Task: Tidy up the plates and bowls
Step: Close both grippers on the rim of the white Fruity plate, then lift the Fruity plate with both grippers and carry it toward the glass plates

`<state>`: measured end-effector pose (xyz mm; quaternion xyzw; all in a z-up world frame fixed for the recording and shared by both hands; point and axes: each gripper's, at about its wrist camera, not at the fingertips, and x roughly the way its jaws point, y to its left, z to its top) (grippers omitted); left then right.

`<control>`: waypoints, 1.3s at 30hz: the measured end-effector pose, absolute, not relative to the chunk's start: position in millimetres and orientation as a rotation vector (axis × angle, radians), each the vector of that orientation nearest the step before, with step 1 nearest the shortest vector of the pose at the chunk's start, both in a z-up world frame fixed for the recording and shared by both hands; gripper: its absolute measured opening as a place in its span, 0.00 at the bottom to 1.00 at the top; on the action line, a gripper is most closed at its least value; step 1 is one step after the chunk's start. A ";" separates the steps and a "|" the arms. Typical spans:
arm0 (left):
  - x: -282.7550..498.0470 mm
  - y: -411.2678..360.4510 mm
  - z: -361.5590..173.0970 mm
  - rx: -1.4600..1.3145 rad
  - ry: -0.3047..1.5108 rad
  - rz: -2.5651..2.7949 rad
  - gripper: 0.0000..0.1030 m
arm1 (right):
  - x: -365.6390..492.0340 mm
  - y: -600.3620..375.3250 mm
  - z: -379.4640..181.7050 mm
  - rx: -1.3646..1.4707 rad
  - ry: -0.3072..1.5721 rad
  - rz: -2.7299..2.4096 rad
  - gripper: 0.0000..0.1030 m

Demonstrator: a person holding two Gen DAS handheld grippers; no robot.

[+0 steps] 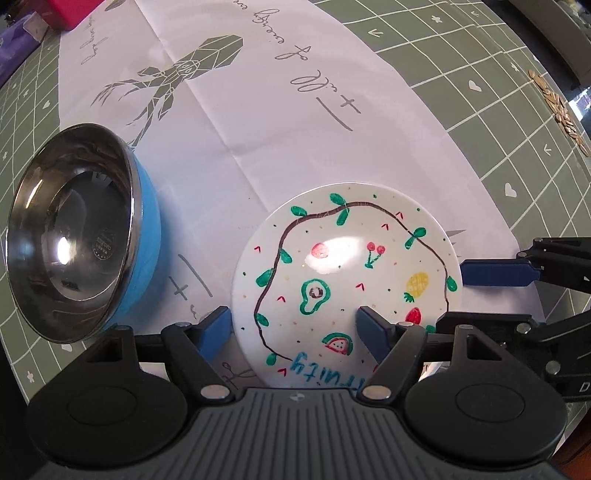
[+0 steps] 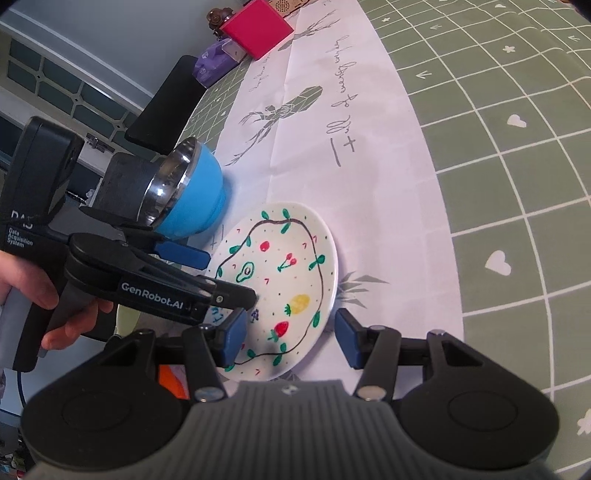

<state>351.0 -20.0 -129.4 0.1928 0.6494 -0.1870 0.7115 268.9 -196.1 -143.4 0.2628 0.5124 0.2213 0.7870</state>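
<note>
A white plate [image 1: 343, 273] painted with fruit and a vine lies flat on the white cloth; it also shows in the right wrist view [image 2: 284, 288]. A blue bowl [image 1: 74, 236] with a steel inside stands left of it, also in the right wrist view [image 2: 192, 192]. My left gripper [image 1: 293, 325] is open, its fingers straddling the plate's near-left rim. My right gripper [image 2: 288, 336] is open, its fingers straddling the plate's opposite rim; it shows at the right in the left wrist view [image 1: 491, 291]. Neither clamps the plate.
A white printed cloth [image 1: 258, 110] covers a green grid mat [image 1: 517, 110]. A red box [image 2: 255, 29], a purple packet [image 2: 214, 62] and a black slab [image 2: 166, 107] lie at the far end. An orange thing [image 2: 171, 380] peeks under my right gripper.
</note>
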 end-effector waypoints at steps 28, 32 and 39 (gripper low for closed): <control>287.7 21.2 -127.3 -0.385 1.164 -0.042 0.36 | 250.7 -269.7 -158.7 0.768 1.096 0.397 0.24; 282.4 24.4 -127.5 -0.431 1.143 -0.005 0.31 | 250.2 -269.2 -164.7 0.820 1.096 0.402 0.18; 266.9 18.8 -136.6 -0.560 1.142 -0.040 0.13 | 256.7 -296.9 -166.8 0.880 1.083 0.336 0.16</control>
